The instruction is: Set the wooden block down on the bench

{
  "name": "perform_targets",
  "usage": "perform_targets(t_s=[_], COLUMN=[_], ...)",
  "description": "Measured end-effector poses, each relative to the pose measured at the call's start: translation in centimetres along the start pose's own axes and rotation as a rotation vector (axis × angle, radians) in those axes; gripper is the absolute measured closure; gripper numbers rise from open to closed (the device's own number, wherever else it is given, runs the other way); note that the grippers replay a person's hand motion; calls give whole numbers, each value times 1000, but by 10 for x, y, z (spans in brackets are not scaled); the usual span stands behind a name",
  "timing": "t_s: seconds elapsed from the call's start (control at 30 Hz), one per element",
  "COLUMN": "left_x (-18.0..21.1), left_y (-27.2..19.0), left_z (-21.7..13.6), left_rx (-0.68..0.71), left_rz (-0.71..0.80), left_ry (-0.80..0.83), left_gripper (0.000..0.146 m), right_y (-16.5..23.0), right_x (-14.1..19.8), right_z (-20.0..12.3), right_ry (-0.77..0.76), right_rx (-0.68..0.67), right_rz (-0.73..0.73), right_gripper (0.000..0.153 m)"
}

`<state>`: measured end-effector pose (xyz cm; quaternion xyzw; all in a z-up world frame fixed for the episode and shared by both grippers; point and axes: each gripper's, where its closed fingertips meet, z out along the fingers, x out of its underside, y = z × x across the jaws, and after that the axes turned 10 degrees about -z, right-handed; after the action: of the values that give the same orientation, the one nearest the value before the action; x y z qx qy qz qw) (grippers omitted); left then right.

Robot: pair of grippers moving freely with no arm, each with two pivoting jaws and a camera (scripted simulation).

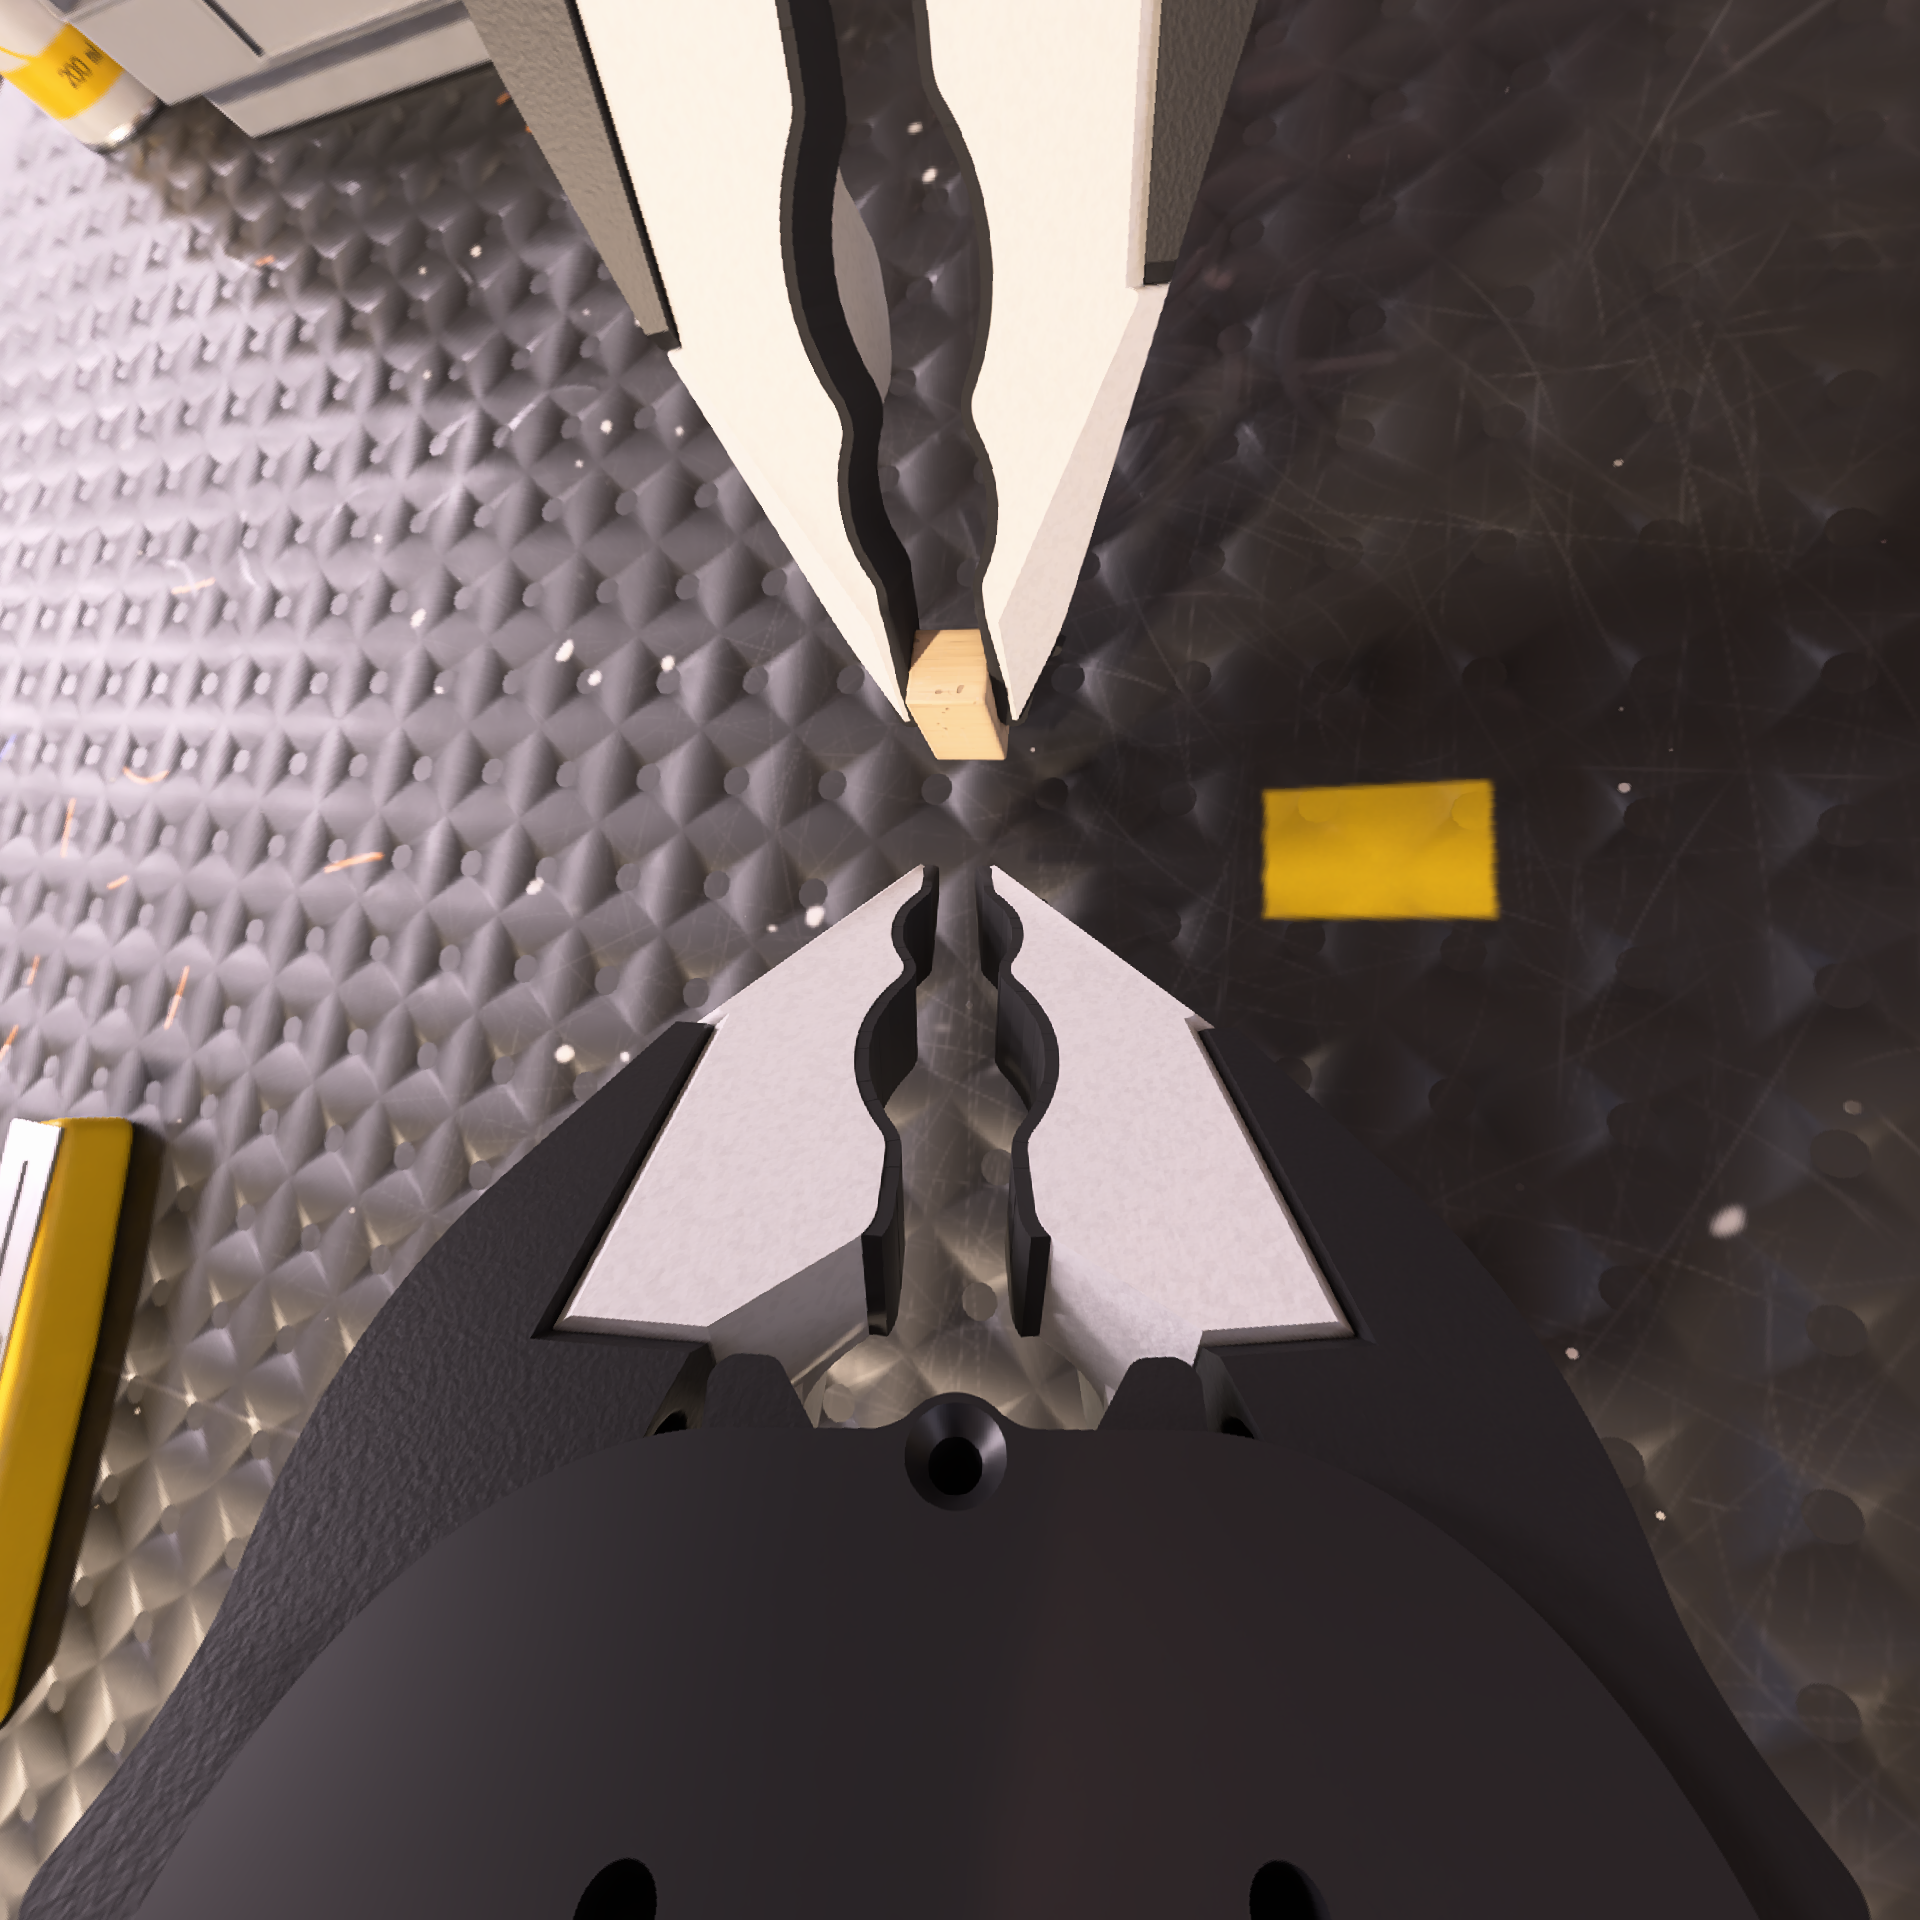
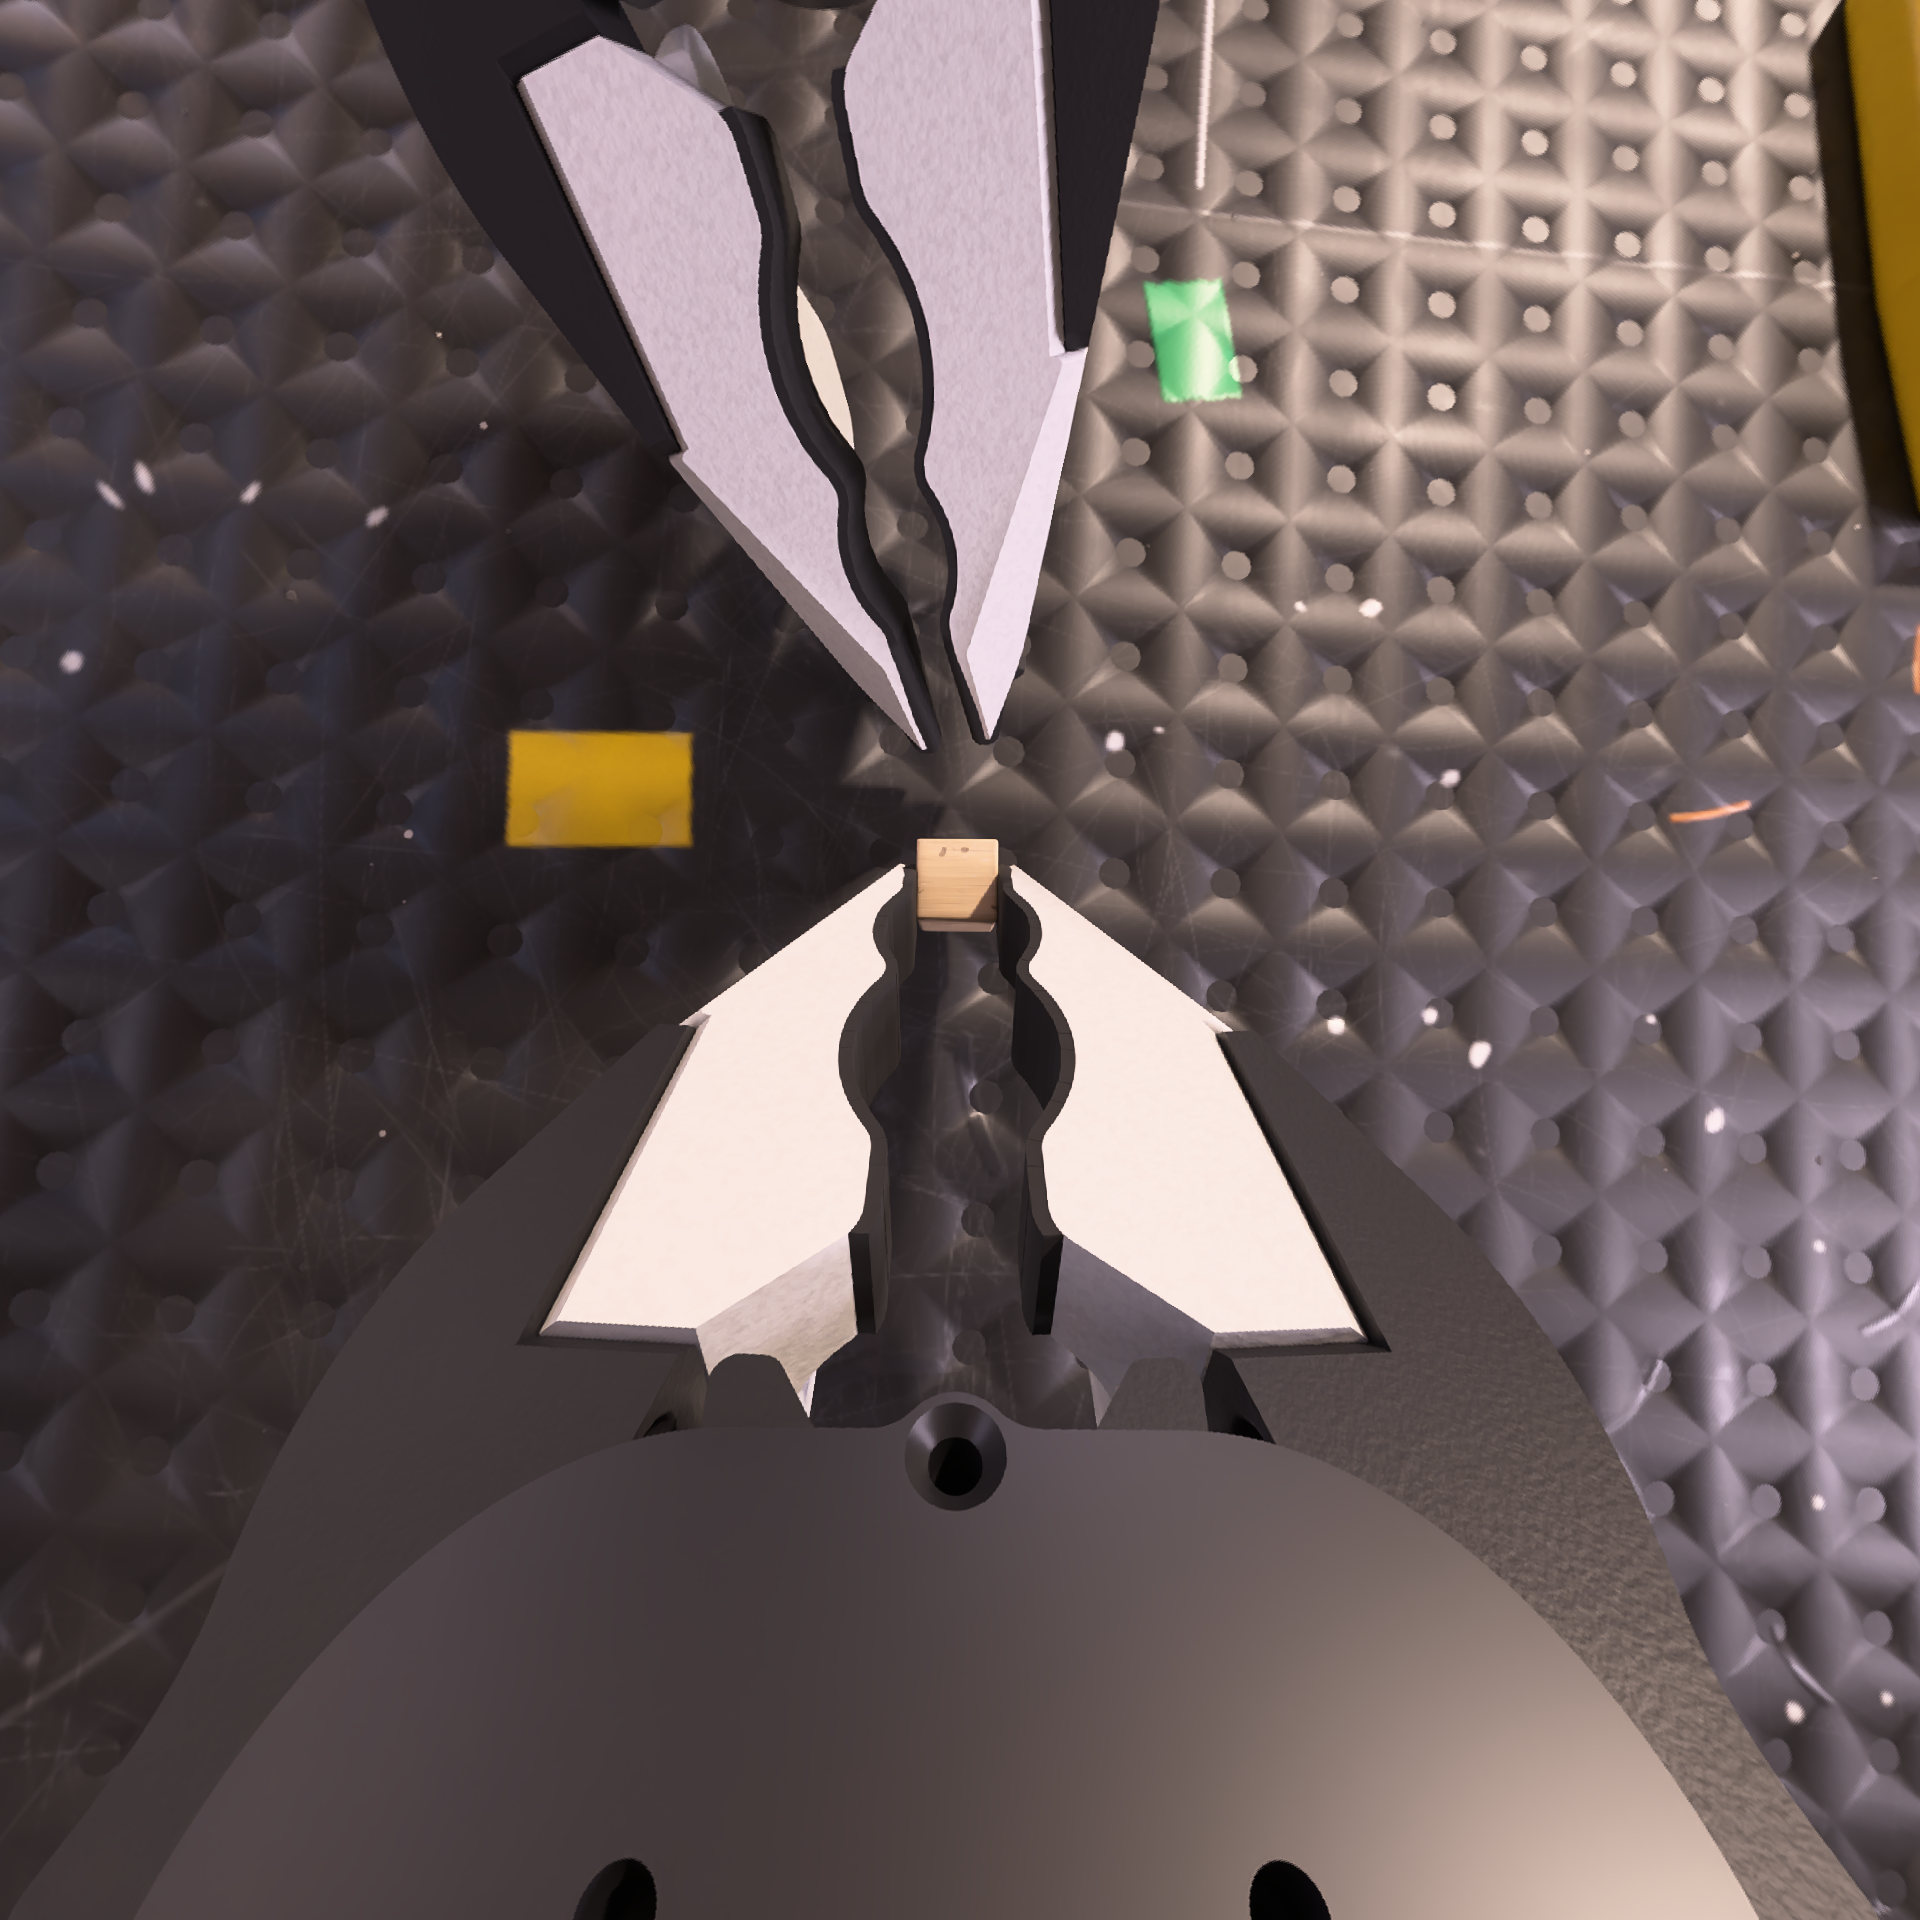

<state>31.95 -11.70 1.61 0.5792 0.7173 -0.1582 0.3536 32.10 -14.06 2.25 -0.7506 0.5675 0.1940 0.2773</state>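
A small wooden block [image 2: 957, 883] is pinched between the fingertips of my right gripper [image 2: 957, 885], which is shut on it over the dark embossed metal bench [image 2: 1455, 831]. In the left wrist view the same block [image 1: 956, 694] shows in the right gripper's [image 1: 956, 694] white fingers, which come in from the top. My left gripper [image 1: 958, 875] faces it tip to tip, a short way off. Its jaws are nearly together with only a narrow gap, and it holds nothing. It also shows in the right wrist view [image 2: 949, 740].
A yellow patch [image 1: 1379, 849] lies flat on the bench beside the grippers, also in the right wrist view [image 2: 600, 790]. A green patch [image 2: 1192, 341] lies farther off. A yellow-edged object [image 1: 52, 1403] sits at the left, and a grey box [image 1: 343, 62] and a yellow-labelled container [image 1: 73, 73] at the top left.
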Motion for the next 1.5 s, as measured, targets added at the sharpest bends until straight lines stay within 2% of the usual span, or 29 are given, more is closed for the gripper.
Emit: perform_targets(t_s=[0.47,0.7,0.9,1.17,1.5], left_x=[2,1,1,36,68], left_y=[1,6,29,72,85], left_z=[-3,-11,-45,-108,-129], left_rx=[9,-5,-100,-278,-355], left_rz=[-19,-32,-51,-130,-184], left_ry=[3,-13,-54,-15,40], left_gripper=[128,127,127,128,127], right_y=[6,3,-3,-11,-24], right_x=[8,8,-1,-16,-60], right_z=[5,-2,-20,-36,-37], right_ry=[45,46,-12,-70,-137], right_rx=[-74,-45,7,78,170], right_rz=[56,70,86,90,105], right_gripper=[138,130,125,126,128])
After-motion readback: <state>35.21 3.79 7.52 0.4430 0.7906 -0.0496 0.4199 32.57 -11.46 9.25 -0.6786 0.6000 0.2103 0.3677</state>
